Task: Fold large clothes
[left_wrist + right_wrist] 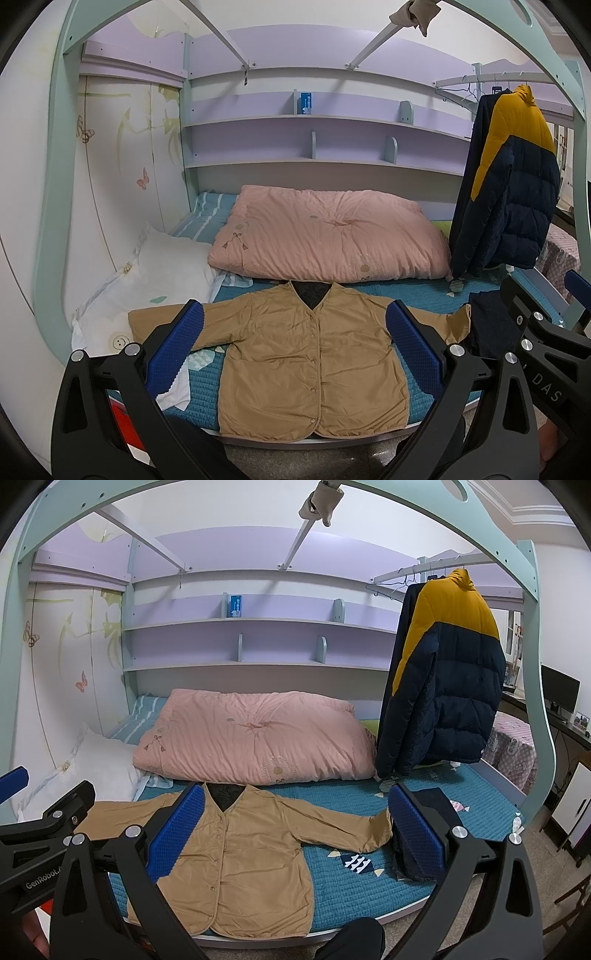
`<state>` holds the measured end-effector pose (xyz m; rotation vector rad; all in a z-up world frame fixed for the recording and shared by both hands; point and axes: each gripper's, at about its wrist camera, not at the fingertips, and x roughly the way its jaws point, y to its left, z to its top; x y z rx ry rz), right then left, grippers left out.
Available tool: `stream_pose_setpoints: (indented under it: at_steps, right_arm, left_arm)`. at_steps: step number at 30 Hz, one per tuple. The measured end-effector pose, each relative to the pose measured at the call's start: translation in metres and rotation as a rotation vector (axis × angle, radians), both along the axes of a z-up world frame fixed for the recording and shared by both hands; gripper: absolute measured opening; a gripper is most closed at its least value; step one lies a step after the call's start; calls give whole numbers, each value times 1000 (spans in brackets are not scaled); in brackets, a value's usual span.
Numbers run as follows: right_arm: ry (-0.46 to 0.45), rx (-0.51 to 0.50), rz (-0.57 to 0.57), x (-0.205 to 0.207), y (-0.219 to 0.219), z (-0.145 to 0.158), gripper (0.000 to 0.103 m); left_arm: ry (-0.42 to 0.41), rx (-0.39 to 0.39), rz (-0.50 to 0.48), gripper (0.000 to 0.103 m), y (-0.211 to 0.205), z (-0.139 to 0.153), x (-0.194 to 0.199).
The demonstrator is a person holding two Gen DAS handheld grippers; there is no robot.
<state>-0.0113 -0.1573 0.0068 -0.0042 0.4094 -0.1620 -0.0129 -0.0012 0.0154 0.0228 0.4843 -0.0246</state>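
A tan button-front jacket (295,354) lies flat, front up, on the teal bedspread (424,295), sleeves spread to both sides, hem at the bed's front edge. It also shows in the right wrist view (240,864). My left gripper (295,350) is open and empty, held above the jacket's near part. My right gripper (295,830) is open and empty, to the right of the left one, above the jacket's right sleeve (343,825). The right gripper's body shows at the right edge of the left wrist view (546,332).
A folded pink quilt (332,236) lies behind the jacket. A white pillow (155,273) sits at the left. A navy and yellow puffer jacket (447,679) hangs at the right. A dark folded garment (417,834) lies by the right sleeve. Shelves (314,122) line the back wall.
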Motion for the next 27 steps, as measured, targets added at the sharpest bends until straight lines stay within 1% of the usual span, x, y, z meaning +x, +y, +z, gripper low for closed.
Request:
stream_pose_setpoints:
  at_steps: [9,22,27]
  right_arm:
    - [9,-1,2,-1,0,0,96]
    - [33,-1,6,14,0,-6,96]
    - [56,0,14,25,2,-13,96]
  left_arm:
    - [11,3,7,98,-3,-2,1]
    - [33,-1,2,98,-1,-12,16]
    - [58,-3,8,98,0,-18,24]
